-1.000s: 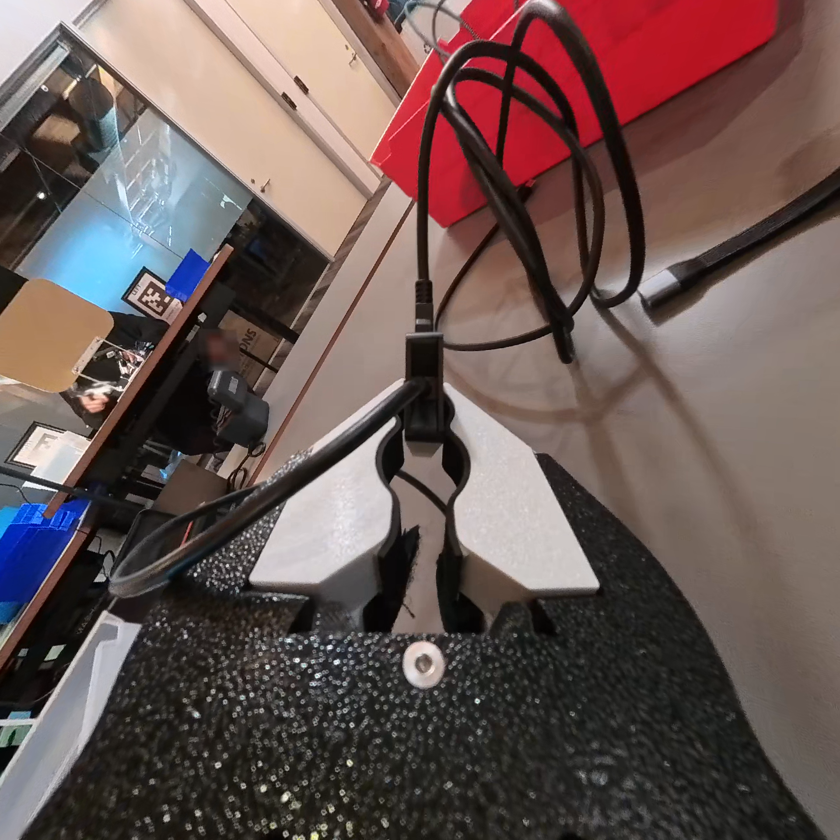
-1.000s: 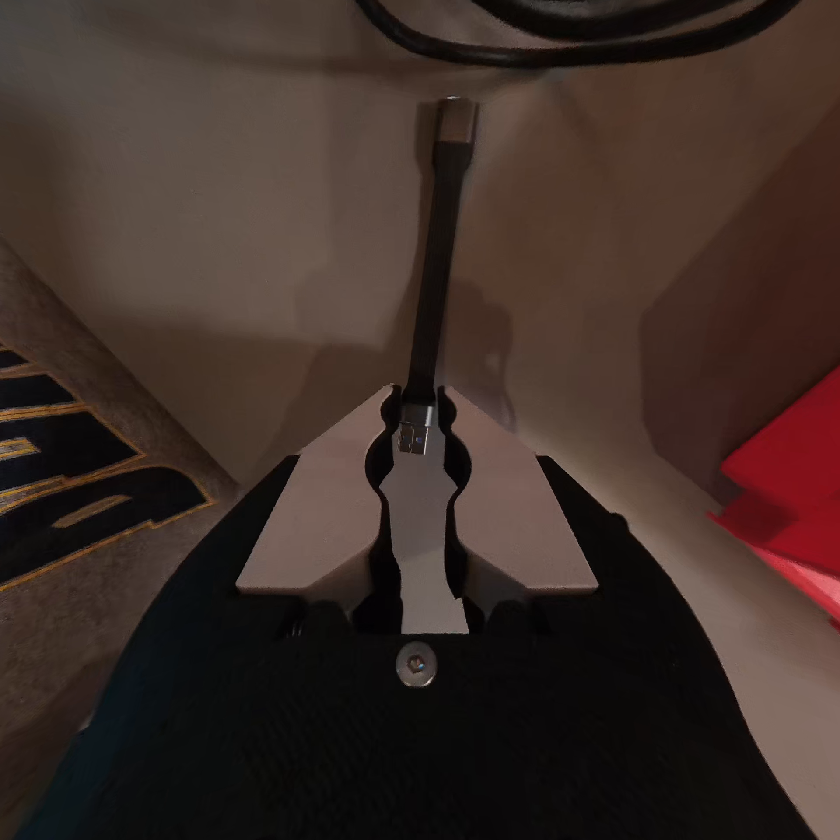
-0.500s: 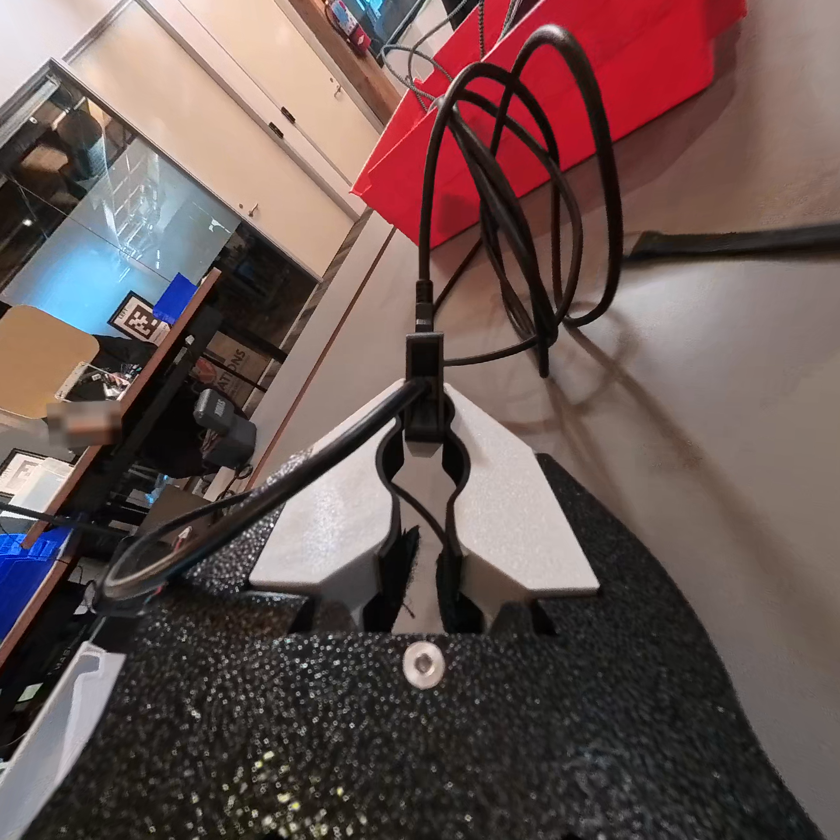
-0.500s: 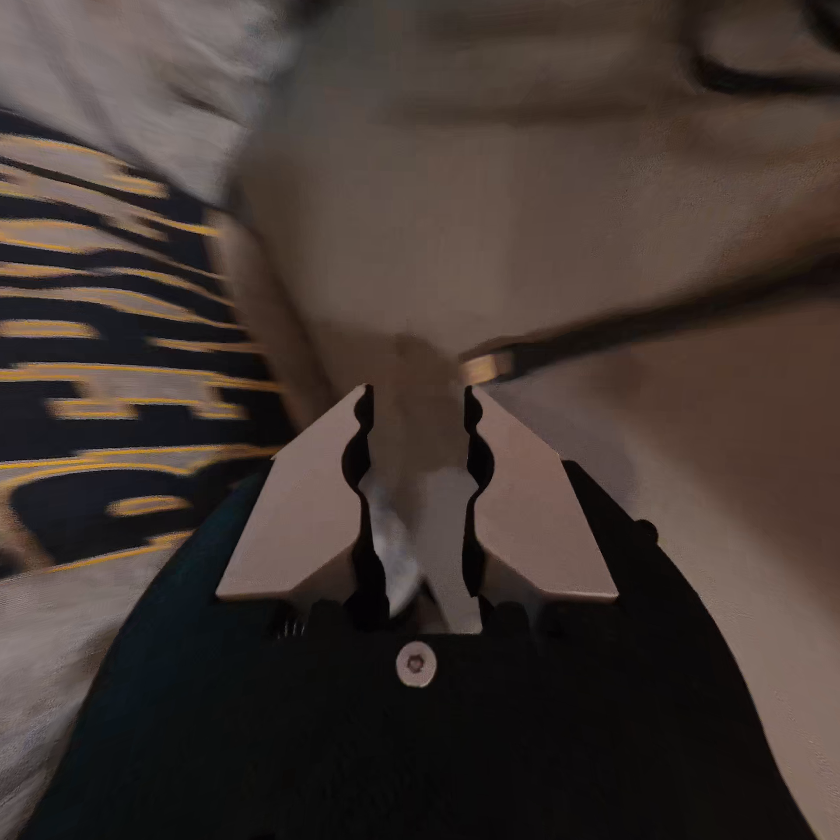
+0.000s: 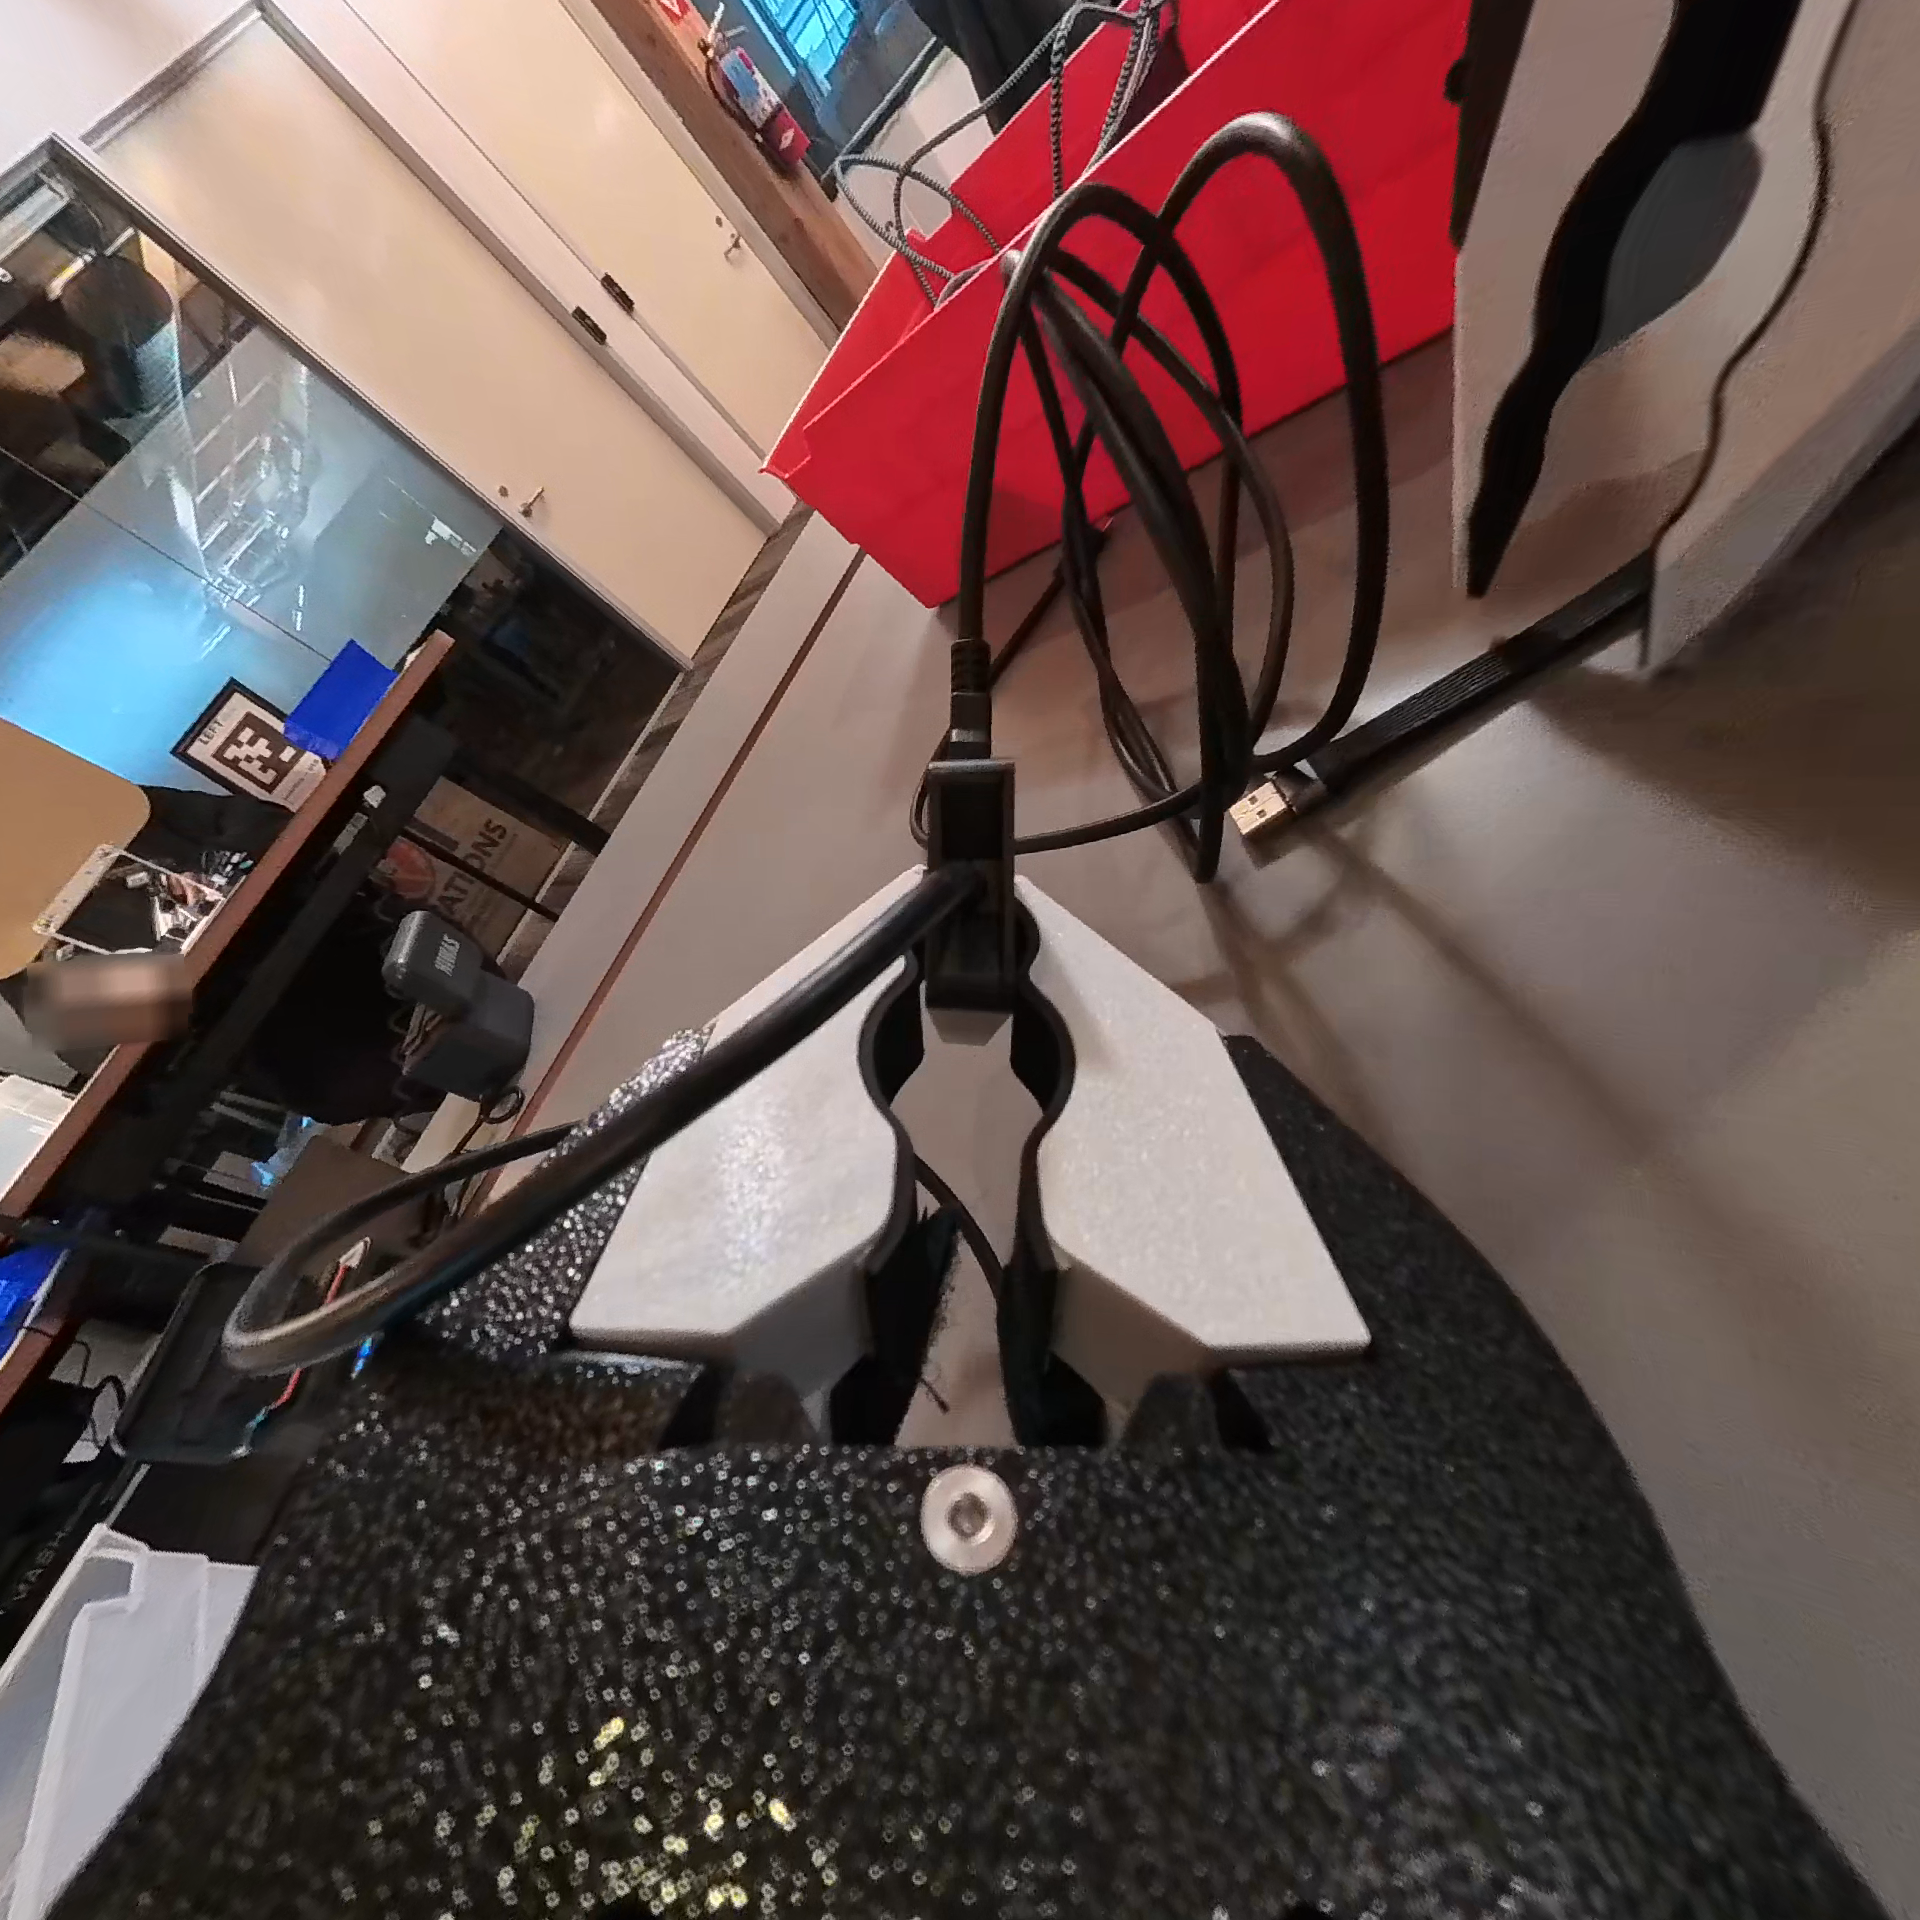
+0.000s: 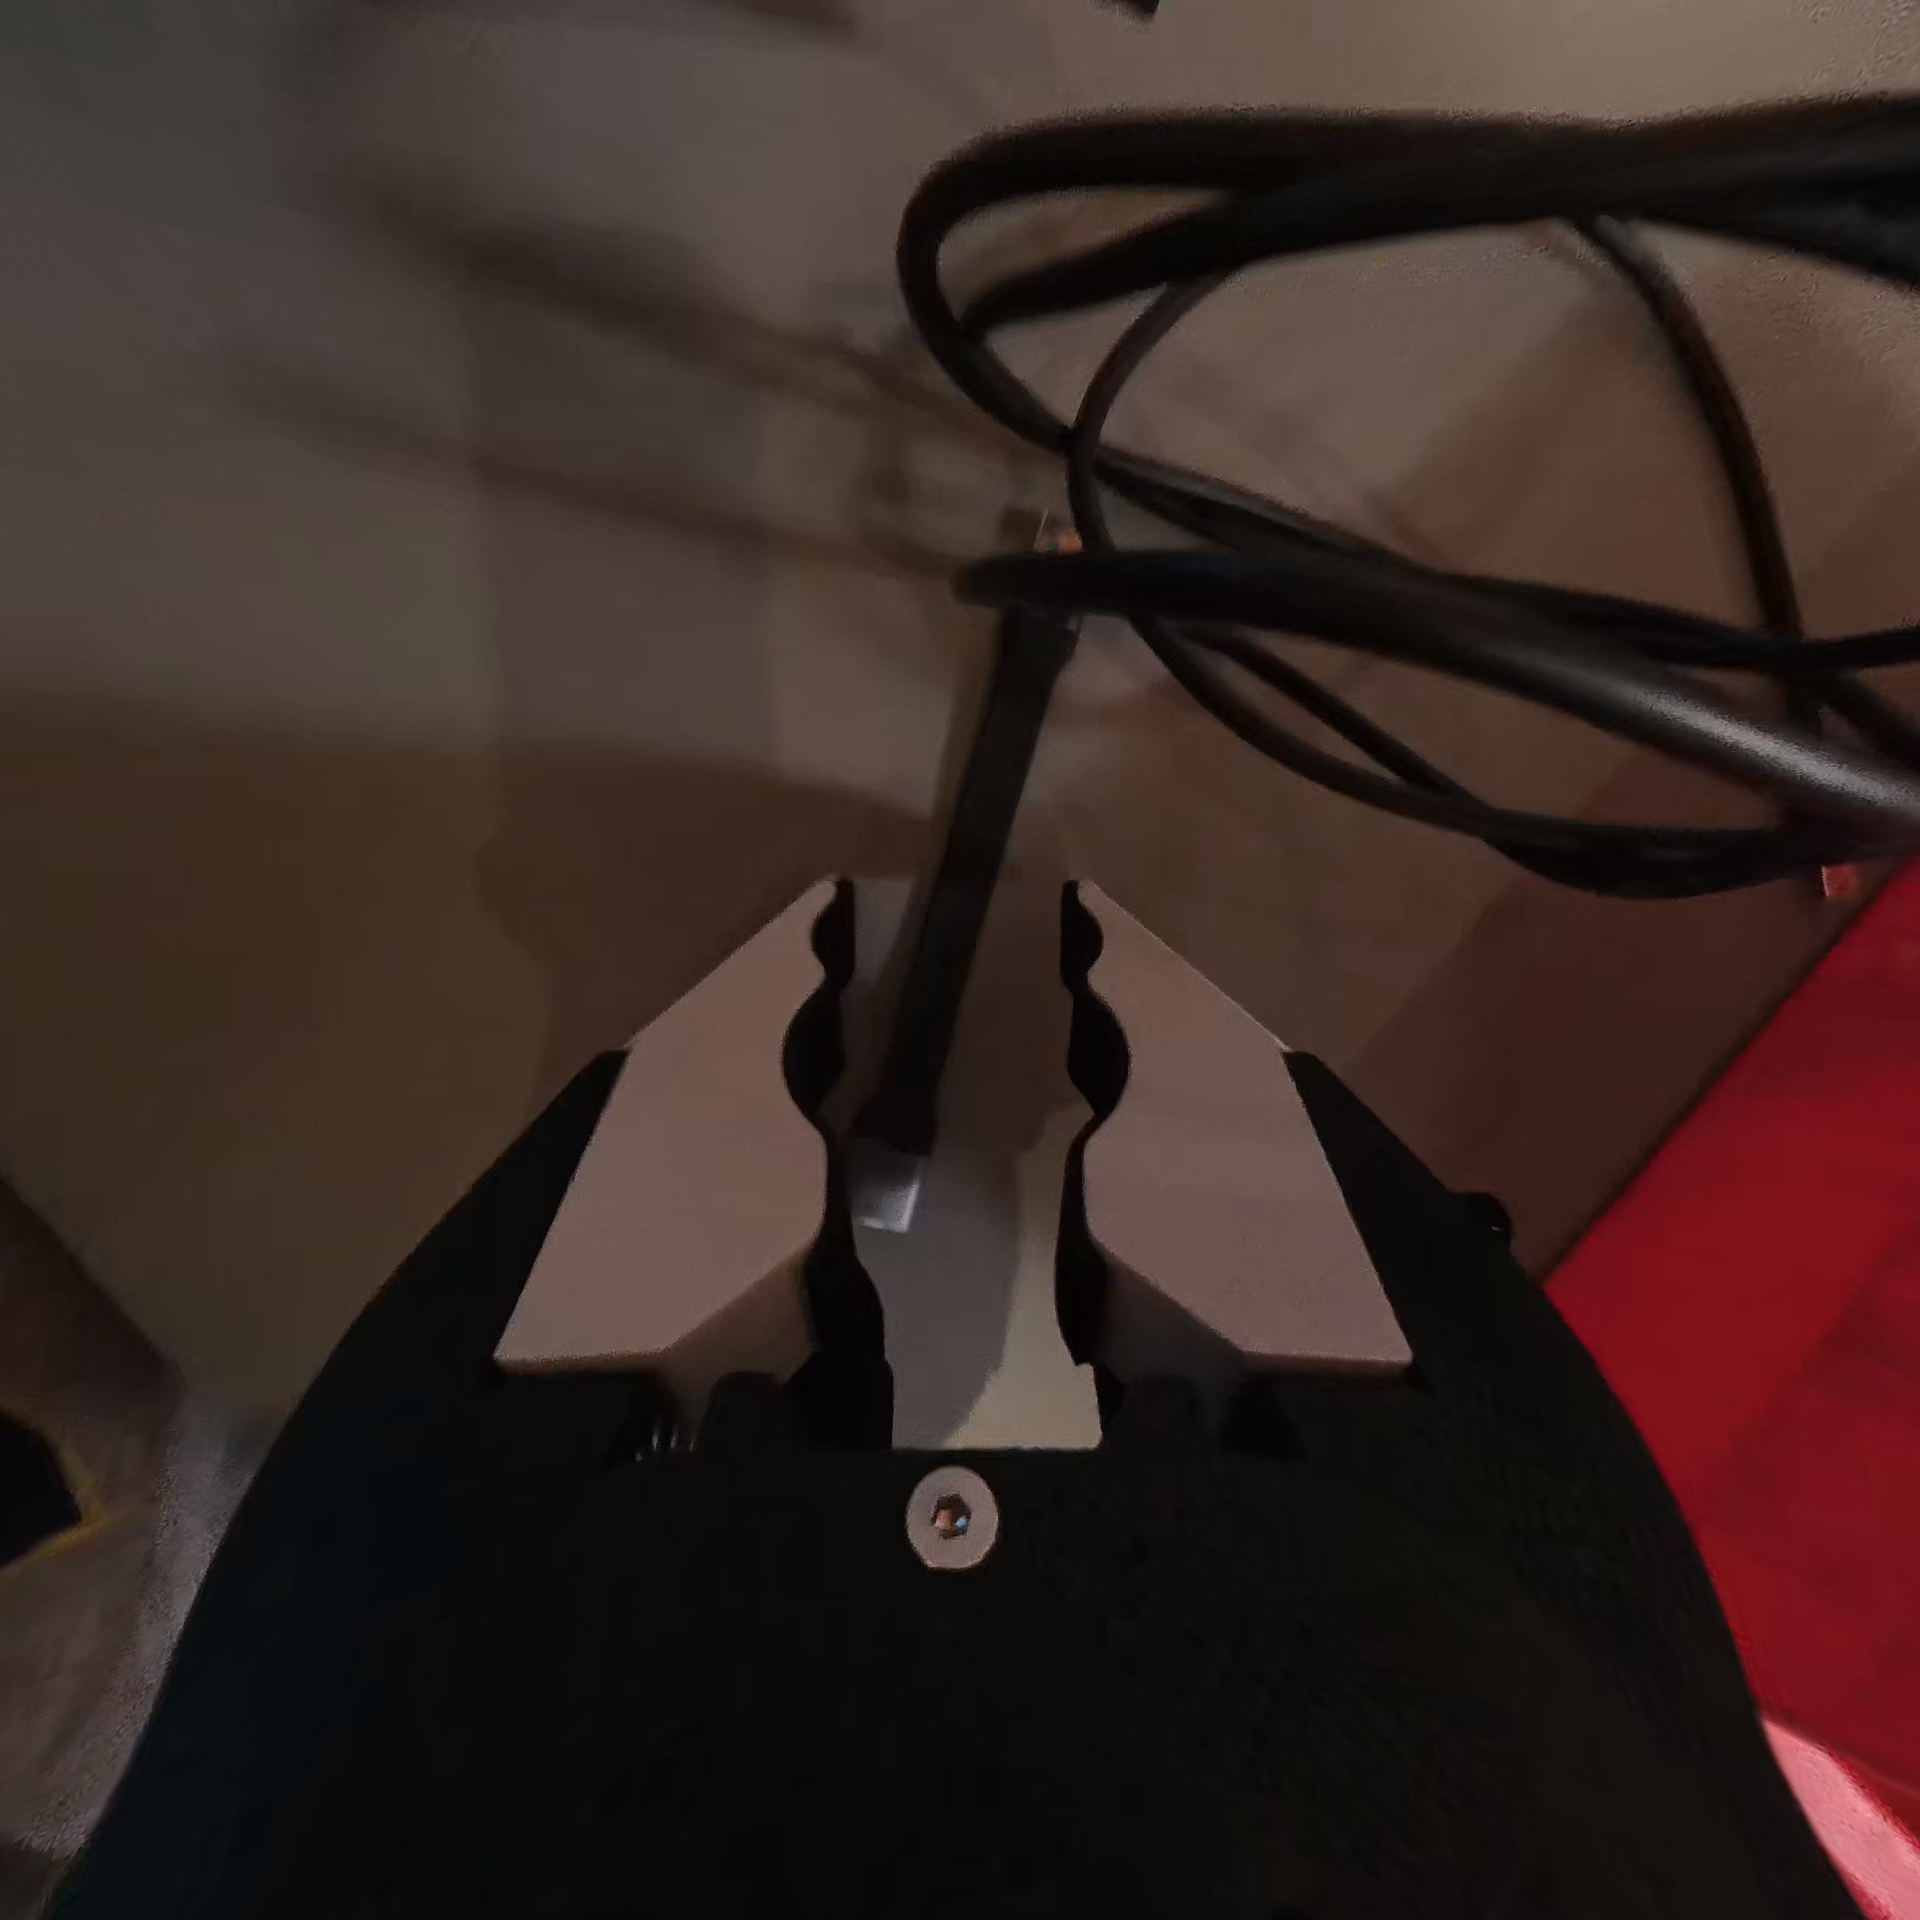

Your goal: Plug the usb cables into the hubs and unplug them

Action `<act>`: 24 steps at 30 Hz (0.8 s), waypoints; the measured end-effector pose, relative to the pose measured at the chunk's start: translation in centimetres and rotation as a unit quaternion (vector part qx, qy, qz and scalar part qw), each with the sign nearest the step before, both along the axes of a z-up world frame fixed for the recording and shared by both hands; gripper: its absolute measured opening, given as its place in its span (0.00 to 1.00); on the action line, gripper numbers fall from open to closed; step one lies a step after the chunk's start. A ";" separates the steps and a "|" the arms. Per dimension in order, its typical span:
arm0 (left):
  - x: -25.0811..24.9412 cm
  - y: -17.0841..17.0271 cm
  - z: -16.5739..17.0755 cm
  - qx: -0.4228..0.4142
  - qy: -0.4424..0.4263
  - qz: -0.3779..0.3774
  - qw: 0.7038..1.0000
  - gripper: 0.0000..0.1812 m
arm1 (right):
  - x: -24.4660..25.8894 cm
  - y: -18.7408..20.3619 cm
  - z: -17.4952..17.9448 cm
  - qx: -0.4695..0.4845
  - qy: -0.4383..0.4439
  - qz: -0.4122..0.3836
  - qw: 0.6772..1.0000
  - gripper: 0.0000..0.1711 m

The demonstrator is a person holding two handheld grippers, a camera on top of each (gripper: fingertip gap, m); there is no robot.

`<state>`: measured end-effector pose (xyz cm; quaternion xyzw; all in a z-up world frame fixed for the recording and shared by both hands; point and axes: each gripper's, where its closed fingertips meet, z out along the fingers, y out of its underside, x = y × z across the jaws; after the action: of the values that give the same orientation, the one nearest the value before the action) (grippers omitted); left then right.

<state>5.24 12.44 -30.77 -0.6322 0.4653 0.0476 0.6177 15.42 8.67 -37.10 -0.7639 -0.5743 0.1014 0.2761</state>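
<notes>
My left gripper (image 5: 971, 914) is shut on a small black hub (image 5: 968, 831), held just above the tan table. A round black cable (image 5: 1288, 436) is plugged into the hub's far end and loops upward. A second thin cable leaves the hub to the left. A short flat black cable (image 5: 1455, 696) lies on the table with its metal USB plug (image 5: 1262, 816) pointing toward the hub. My right gripper (image 6: 956, 894) is open, and its fingers straddle the flat cable's other, silver end (image 6: 883, 1195) without gripping it. It also shows at the upper right of the left wrist view (image 5: 1569, 582).
A red bin (image 5: 1143, 312) stands on the table behind the cable loops and holds braided cables. It also shows at the right edge of the right wrist view (image 6: 1766, 1299). The table edge runs along the left, with desks and a glass wall beyond. Some 12 centimetres of space lies between my two pairs of fingers.
My right gripper opened and let go of the flat cable's USB plug. It swung around and now straddles the cable's silver end. My left gripper kept hold of the hub and tilted slightly.
</notes>
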 end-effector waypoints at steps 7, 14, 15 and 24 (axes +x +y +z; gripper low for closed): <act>-0.1 0.0 0.1 0.001 0.000 0.000 1.000 0.05 | -0.2 -0.2 -0.3 -0.041 0.008 -0.019 0.999 0.06; -0.1 -0.1 0.2 -0.001 -0.001 -0.002 1.000 0.05 | 1.3 -4.0 -0.1 -0.096 -0.013 0.054 0.994 0.09; 0.0 -0.1 0.2 0.000 -0.001 -0.003 1.000 0.05 | 0.9 -4.2 0.3 -0.096 0.005 0.058 0.994 0.12; 0.0 -0.4 0.3 0.000 -0.001 -0.008 1.000 0.05 | -3.7 -3.5 -0.2 -0.032 0.067 0.109 0.991 0.18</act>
<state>5.28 12.08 -30.46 -0.6285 0.4694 0.0417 0.6188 11.72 5.15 -37.30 -0.6968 -0.6310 0.2001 0.2761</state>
